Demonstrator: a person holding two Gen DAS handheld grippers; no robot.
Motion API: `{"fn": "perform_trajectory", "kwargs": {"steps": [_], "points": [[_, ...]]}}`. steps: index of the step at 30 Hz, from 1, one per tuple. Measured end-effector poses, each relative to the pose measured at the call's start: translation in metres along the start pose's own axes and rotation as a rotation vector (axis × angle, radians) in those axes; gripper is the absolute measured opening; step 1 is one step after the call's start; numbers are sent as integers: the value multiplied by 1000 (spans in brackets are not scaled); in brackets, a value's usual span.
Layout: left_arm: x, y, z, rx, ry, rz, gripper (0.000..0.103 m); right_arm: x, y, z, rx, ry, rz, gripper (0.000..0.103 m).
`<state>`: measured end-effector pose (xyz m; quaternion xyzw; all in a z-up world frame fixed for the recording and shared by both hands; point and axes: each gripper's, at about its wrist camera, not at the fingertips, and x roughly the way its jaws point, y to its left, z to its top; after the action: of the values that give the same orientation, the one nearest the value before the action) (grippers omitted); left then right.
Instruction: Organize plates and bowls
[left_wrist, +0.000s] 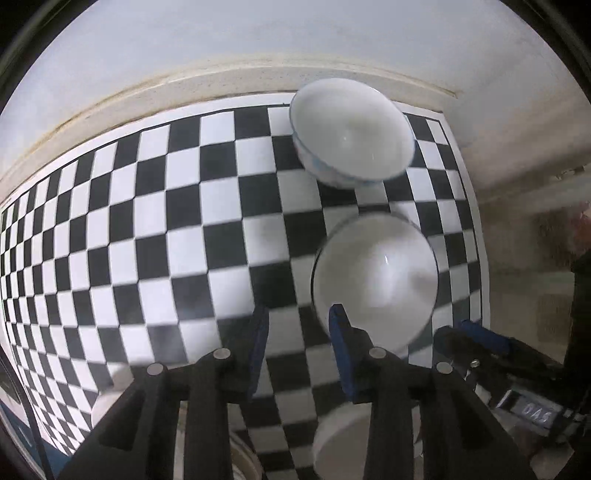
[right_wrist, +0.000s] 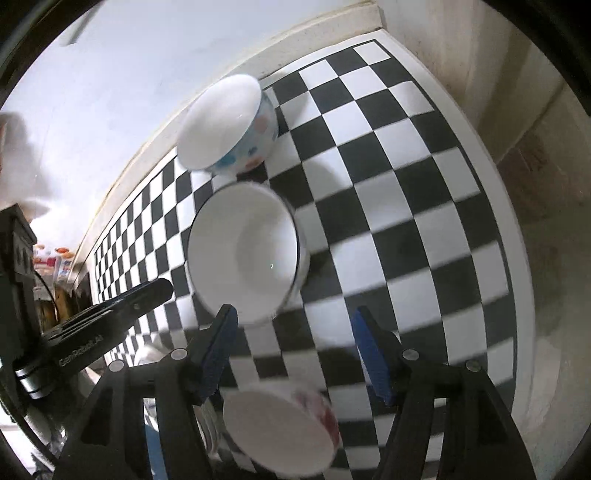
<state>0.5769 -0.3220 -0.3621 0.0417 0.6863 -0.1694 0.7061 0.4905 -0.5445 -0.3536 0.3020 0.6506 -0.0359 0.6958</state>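
We see soft, even light on the checkered mat (left_wrist: 147, 221), small glare spots in the white bowls (right_wrist: 243, 251), motion blur throughout, and heavy fisheye bending with dark corners.

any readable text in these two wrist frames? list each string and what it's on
"GenRobot.AI": white lettering along the black body of the left gripper, seen in the right wrist view; slightly blurred, so the reading is probable.
"0A5" or similar: pale characters on a small plate on the right gripper, seen upside down in the left wrist view; too blurred to be sure.
Colourful packaging at the left edge of the right wrist view: print too small and blurred to read.
Bowls and checkered mat: no text.
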Motion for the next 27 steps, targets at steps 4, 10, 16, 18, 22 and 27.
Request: {"fn": "perform_trajectory", "kwargs": {"steps": [4,10,16,18,22,27], "points": [[16,-3,17,13,40,5,31,21,3,19,12,27,8,67],[41,-13,30,59,122,9,31,44,6,38,5,49,-17,67],[62,-10,31,60,171,22,30,58,7,45,2,75,-33,67],[64,-10,31,61,170,21,29,61,8,47,-6,77,-31,66],[69,-7,32,69,168,20,18,67,10,49,-7,88,-38,56],[76,-9,34,74,172,8,10,68,12,49,-24,86,-101,9]]}}
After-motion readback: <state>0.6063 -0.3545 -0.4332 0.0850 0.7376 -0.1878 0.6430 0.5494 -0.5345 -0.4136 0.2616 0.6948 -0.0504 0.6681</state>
